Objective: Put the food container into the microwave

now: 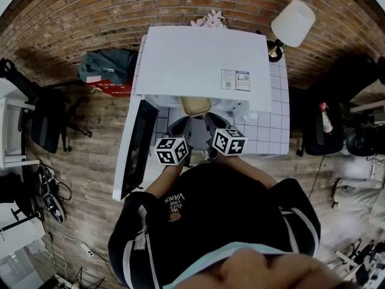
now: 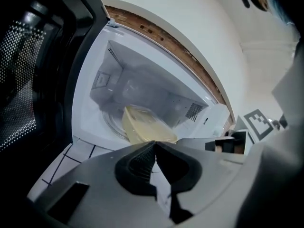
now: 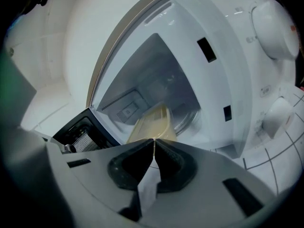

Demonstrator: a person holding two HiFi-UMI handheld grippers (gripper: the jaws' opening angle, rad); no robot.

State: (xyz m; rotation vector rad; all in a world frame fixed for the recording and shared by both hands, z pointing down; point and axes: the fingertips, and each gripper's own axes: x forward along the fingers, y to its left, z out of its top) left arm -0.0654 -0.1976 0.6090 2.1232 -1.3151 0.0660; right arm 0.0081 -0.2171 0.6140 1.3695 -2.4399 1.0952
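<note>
The pale yellow food container [image 1: 195, 106] lies just inside the mouth of the white microwave [image 1: 204, 59], on the glass turntable [image 2: 111, 122]. In the left gripper view the container [image 2: 147, 127] is right beyond my left gripper [image 2: 154, 145], whose jaws meet at the tips. My right gripper [image 3: 154, 141] is shut the same way, and the container [image 3: 154, 125] begins just past its tips. Nothing shows between either pair of pads. The jaws hide the container's near edge. In the head view the left gripper [image 1: 180, 128] and right gripper [image 1: 212, 125] sit side by side before the opening.
The microwave door [image 1: 133, 146] stands swung open to the left. The microwave sits on a white tiled table [image 1: 274, 125], with its control knobs [image 3: 273, 30] on the right. A lamp [image 1: 292, 23] stands at the back right, and a chair [image 1: 45, 122] stands left on the wooden floor.
</note>
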